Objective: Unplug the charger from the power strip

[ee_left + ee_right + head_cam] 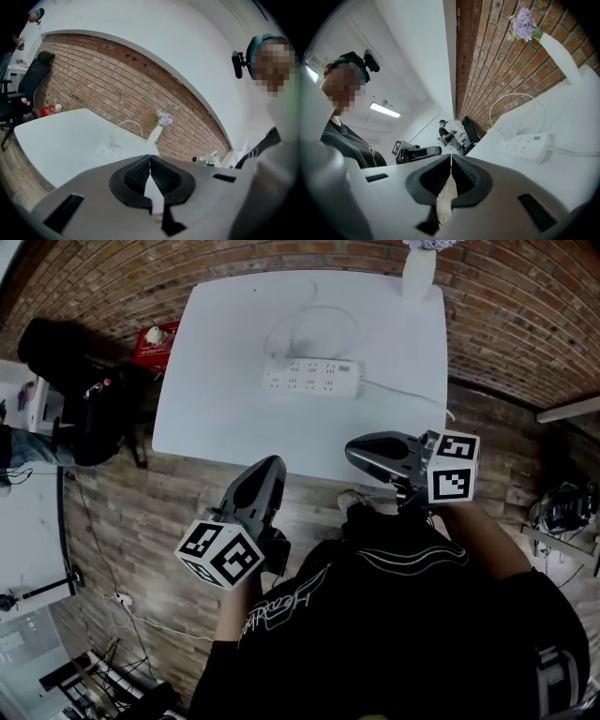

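**Status: power strip on tabletop, both grippers clenched and empty**

1. Task item. The white, long rectangular plastic power strip [312, 378] lies flat near the middle of the white rectangular tabletop [216, 418]. Its long side runs parallel to the near edge. The upper face carries rows of small dark socket openings, and a small grey patch sits at its right end. In the right gripper view the power strip [525, 146] shows as a low, round-edged block.

2. Cabling. A thin white cable [309, 324] rises from the far side of the strip and forms an open loop on the tabletop toward the far edge. A second white lead [403, 393] leaves the right end of the strip and runs to the right edge. The charger body cannot be told apart from the strip in any view.

3. Left gripper [272, 463]. The jaws are pressed together with nothing between them, as the left gripper view confirms [150, 157]. The tip is at the near edge of the tabletop, well apart from the strip.

4. Right gripper [352, 451]. The jaws are likewise clenched on nothing [451, 157]. The tip is at the near edge, toward the right corner, well apart from the strip.

5. Surroundings. A slim white vase with purple flowers [419, 273] stands at the far right corner of the tabletop.
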`<move>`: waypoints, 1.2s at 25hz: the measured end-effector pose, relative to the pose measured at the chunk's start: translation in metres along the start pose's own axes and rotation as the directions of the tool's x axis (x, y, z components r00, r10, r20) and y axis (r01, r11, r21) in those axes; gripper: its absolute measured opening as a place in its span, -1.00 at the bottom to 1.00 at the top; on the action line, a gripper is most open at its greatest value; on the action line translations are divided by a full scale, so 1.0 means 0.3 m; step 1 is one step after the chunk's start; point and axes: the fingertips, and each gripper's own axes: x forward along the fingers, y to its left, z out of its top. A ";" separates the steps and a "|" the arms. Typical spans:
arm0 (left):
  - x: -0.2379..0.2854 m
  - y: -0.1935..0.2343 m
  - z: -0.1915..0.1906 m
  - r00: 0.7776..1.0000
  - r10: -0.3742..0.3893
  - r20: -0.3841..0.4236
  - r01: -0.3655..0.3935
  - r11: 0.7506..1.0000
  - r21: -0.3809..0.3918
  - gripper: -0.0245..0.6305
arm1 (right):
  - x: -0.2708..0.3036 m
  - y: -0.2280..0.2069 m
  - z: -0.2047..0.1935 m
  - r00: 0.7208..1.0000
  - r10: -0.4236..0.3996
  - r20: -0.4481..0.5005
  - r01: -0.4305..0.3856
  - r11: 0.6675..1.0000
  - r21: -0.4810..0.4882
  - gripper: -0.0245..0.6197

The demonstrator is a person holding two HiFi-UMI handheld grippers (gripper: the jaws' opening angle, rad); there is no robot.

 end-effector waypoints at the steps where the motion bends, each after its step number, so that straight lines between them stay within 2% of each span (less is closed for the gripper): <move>1: 0.022 0.005 0.024 1.000 0.000 0.005 0.000 1.000 0.000 -0.91 | -0.005 -0.025 0.024 1.000 -0.005 0.006 0.005 1.000 -0.001 -0.93; 7: 0.101 0.047 0.114 1.000 0.008 -0.001 -0.008 0.999 0.040 -0.91 | -0.011 -0.129 0.147 0.997 -0.064 0.046 0.066 0.997 -0.038 -0.93; 12: 0.174 0.109 0.165 1.000 0.008 -0.013 -0.007 0.998 0.060 -0.91 | 0.003 -0.219 0.211 0.987 -0.149 0.051 0.154 0.983 -0.105 -0.93; 17: 0.258 0.195 0.184 0.999 -0.004 -0.046 0.006 0.999 0.041 -0.91 | 0.040 -0.312 0.249 0.979 -0.200 0.029 0.202 0.968 -0.148 -0.92; 22: 0.363 0.283 0.211 0.997 0.008 -0.080 -0.005 0.999 0.040 -0.91 | 0.065 -0.419 0.272 0.964 -0.266 0.011 0.264 0.954 -0.142 -0.92; 30: 0.458 0.371 0.196 0.991 0.027 -0.127 -0.024 0.999 0.022 -0.91 | 0.105 -0.559 0.228 0.924 -0.371 -0.091 0.336 0.903 -0.267 -0.91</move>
